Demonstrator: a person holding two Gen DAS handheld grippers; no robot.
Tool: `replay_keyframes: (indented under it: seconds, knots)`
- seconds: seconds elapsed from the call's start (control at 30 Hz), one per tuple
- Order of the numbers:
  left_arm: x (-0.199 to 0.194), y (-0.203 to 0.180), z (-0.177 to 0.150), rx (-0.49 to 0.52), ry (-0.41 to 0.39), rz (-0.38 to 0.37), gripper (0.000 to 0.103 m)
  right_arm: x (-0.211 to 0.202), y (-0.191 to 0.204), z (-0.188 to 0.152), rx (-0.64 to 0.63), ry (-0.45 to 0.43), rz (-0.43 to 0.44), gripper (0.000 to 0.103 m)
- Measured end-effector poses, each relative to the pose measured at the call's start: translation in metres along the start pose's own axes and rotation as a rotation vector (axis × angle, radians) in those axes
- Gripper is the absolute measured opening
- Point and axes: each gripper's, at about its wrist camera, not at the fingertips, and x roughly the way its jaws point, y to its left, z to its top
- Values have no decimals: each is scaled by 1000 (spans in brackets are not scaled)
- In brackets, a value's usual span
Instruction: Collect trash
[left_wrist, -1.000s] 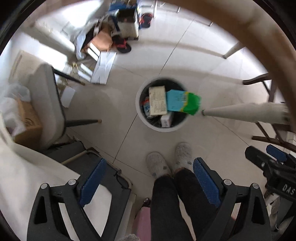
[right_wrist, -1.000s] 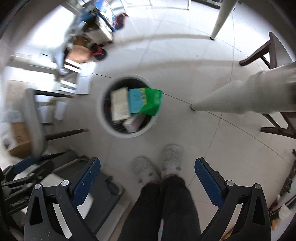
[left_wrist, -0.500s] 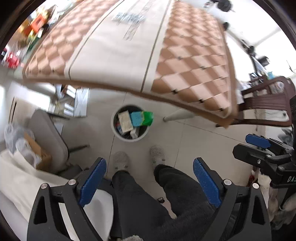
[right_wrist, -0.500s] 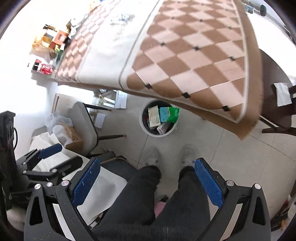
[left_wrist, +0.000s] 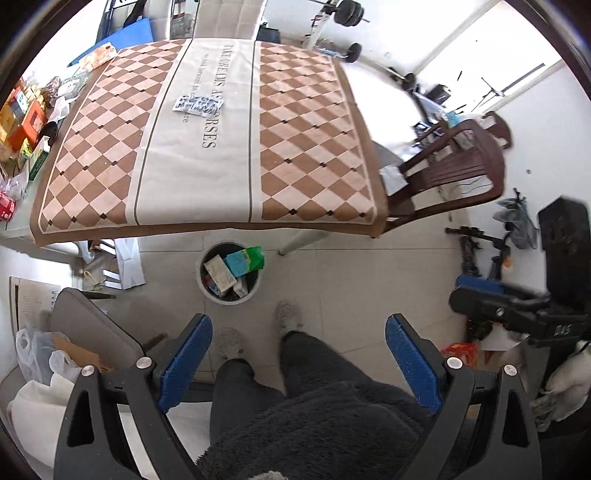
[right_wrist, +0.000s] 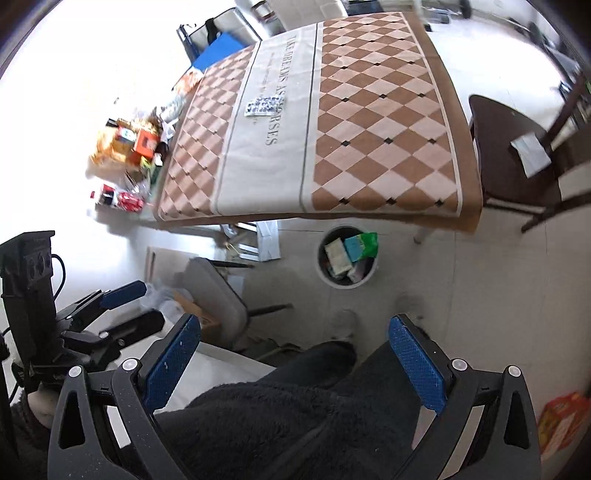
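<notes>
A crumpled printed wrapper (left_wrist: 198, 104) lies alone on the cream middle stripe of the checked tablecloth (left_wrist: 310, 147), well away from both grippers. Below the cloth's near edge, a round white bin (left_wrist: 229, 272) stands on the pale tiled floor (left_wrist: 354, 280), stuffed with cartons and a green packet (left_wrist: 255, 257). A dark wooden chair (left_wrist: 454, 177) sits off the cloth's right edge; boxes clutter its left. The left gripper (left_wrist: 297, 360) and right gripper (right_wrist: 293, 363) hang above the person's dark-trousered legs (left_wrist: 295, 369), fingers spread wide, holding nothing.
</notes>
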Motion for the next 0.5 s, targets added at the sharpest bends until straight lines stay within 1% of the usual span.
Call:
replay_keyframes:
  seconds: [0.07, 0.2, 0.33, 0.37, 0.4, 0.5]
  knots:
    - [-11, 1, -2, 4, -2, -22, 96, -7, 7, -14, 39, -12, 17, 103]
    - [-27, 5, -8, -6, -17, -47, 96, -19, 19, -33, 60, -40, 13, 103]
    - [-34, 10, -14, -36, -22, -66, 96, -26, 27, -43, 69, -58, 23, 103]
    - [-35, 9, -15, -39, -29, -63, 97, -27, 29, -45, 69, -60, 26, 103]
    - [-36, 9, -17, -42, -34, -58, 103, -26, 28, -43, 68, -61, 31, 103]
    - [-38, 12, -22, -56, -38, -60, 103, -24, 30, -43, 63, -62, 35, 103]
